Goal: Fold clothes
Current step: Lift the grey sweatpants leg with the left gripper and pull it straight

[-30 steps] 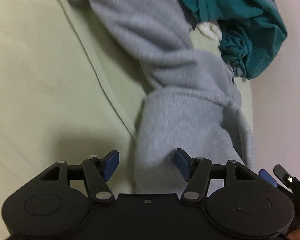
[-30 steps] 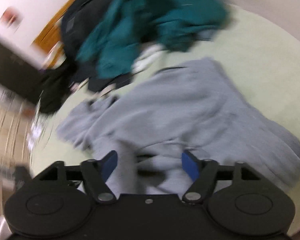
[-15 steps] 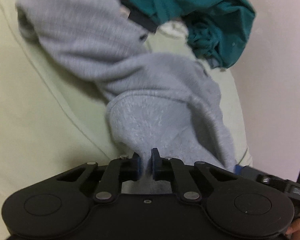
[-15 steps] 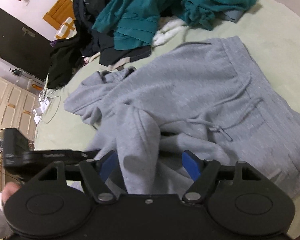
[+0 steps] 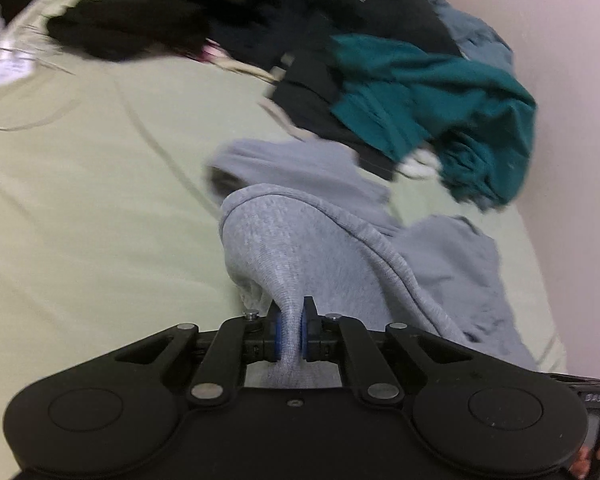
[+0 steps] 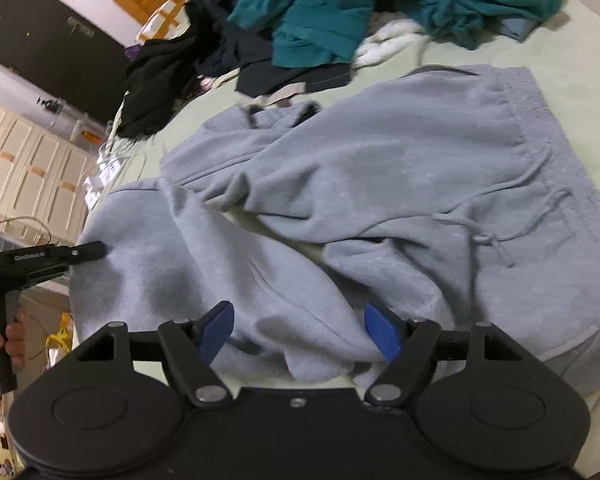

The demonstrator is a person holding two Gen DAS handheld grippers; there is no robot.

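A grey hoodie (image 6: 400, 168) lies spread on the pale green bed sheet (image 5: 80, 208), drawstrings across its front. My left gripper (image 5: 291, 332) is shut on a fold of the grey hoodie (image 5: 300, 240) and holds it lifted off the sheet. In the right wrist view the left gripper (image 6: 96, 249) shows at the left edge, pinching the raised grey cloth. My right gripper (image 6: 298, 330) is open just above the hoodie's near edge, with bunched grey fabric lying between its blue pads without being pressed.
A heap of clothes sits at the far side: a teal garment (image 6: 340, 8), black garments (image 5: 160, 12) and something white (image 6: 384, 42). Cream cabinets (image 6: 24, 160) and a dark door (image 6: 52, 40) stand beyond the bed. A pink wall (image 5: 560, 80) borders it.
The left gripper closed on the hoodie's fabric and rose with it, pulling the cloth up. The right gripper stayed open and shifted a little over the hoodie's near edge.
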